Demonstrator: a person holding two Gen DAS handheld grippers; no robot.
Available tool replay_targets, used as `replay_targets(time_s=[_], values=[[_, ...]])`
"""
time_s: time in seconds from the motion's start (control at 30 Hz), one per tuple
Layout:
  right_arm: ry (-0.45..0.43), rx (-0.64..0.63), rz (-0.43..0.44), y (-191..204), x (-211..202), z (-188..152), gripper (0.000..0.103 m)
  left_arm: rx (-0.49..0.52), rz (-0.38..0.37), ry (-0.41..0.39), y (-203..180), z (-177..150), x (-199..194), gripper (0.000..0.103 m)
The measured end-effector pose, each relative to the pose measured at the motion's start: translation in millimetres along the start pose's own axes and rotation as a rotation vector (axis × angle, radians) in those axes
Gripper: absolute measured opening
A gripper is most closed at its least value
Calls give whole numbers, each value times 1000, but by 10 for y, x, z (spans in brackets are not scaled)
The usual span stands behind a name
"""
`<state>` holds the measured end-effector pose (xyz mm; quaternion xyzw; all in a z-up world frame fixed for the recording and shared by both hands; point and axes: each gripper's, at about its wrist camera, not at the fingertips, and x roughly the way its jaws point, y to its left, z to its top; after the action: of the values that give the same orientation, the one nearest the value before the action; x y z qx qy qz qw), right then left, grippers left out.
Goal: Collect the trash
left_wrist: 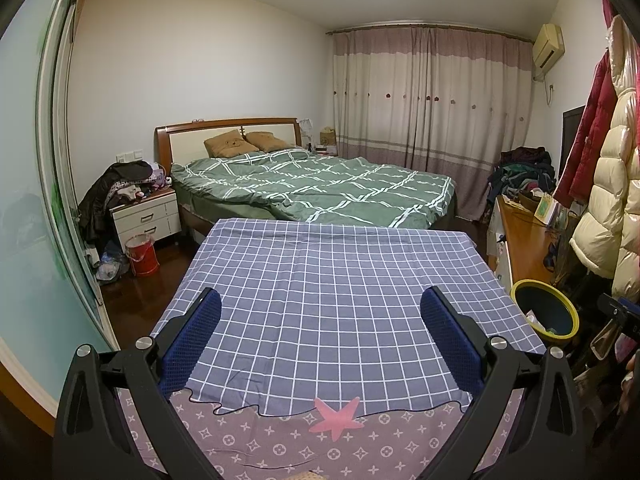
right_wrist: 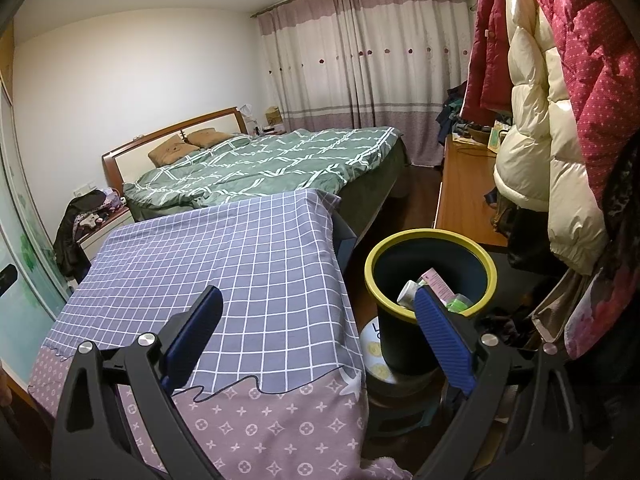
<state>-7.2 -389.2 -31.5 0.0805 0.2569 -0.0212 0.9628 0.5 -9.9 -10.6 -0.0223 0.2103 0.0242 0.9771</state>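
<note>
Room: bedroom with white walls; long curtain (left_wrist: 424, 100) in cream and dusty pink across the far wall; air conditioner (left_wrist: 549, 46) high at the right corner; dark wooden floor.
Bed: wooden headboard (left_wrist: 228, 130); green quilt (left_wrist: 320, 186) with white lattice lines; two brown pillows (left_wrist: 248, 143) against the headboard.
Bedside cabinet: white, two drawers (left_wrist: 146, 218); heaped with dark clothing; red bucket (left_wrist: 141, 255) on the floor just beside it.
Table: near surface covered by a blue-grey checked cloth (left_wrist: 340, 300); pinkish patterned cloth beneath at the near edge, bearing a pink star (left_wrist: 338, 416); no loose items visible on it.
Trash bin: dark cylinder with yellow rim (right_wrist: 430, 276); stands on the floor to the right of the table, close to its edge; its base rests on a round white thing with yellow dots.
Trash: a pink packet (right_wrist: 438, 282), a white tube (right_wrist: 408, 292) and something green (right_wrist: 458, 303) lie inside the bin, near its right wall.
Side desk: wooden top (right_wrist: 466, 184) beyond the bin; clutter at its far end.
Coats: cream and red padded jackets (right_wrist: 532, 128) hanging at far right.
Left gripper (left_wrist: 320, 312): jaws spread wide, nothing between them; above the checked cloth.
Right gripper (right_wrist: 318, 314): jaws spread wide, empty; left pad over the table, right pad in front of the bin's rim.
</note>
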Motion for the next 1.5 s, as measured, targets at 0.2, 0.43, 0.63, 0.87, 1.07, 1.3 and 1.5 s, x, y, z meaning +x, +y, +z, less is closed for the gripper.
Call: replay_targets(time_s=[0.2, 0.43, 0.63, 0.87, 1.07, 1.3, 1.5], values=[[1, 1, 3, 9, 7, -5, 92, 2, 1, 0, 2, 6, -1, 98], [2, 2, 7, 8, 9, -15, 92, 4, -1, 4, 22, -25, 29, 98], [3, 2, 7, 4, 10, -14, 92, 5, 0, 6, 20, -22, 33, 98], [3, 2, 7, 3, 10, -12, 92, 6, -4, 13, 54, -59, 54, 98], [8, -3, 10, 19, 30, -33, 92, 4, -3, 16, 76, -47, 66, 98], [10, -3, 14, 34, 36, -49, 92, 7, -1, 17, 79, -49, 65, 98], [11, -3, 14, 38, 44, -46, 92, 11, 0, 20, 104, -43, 82, 98]])
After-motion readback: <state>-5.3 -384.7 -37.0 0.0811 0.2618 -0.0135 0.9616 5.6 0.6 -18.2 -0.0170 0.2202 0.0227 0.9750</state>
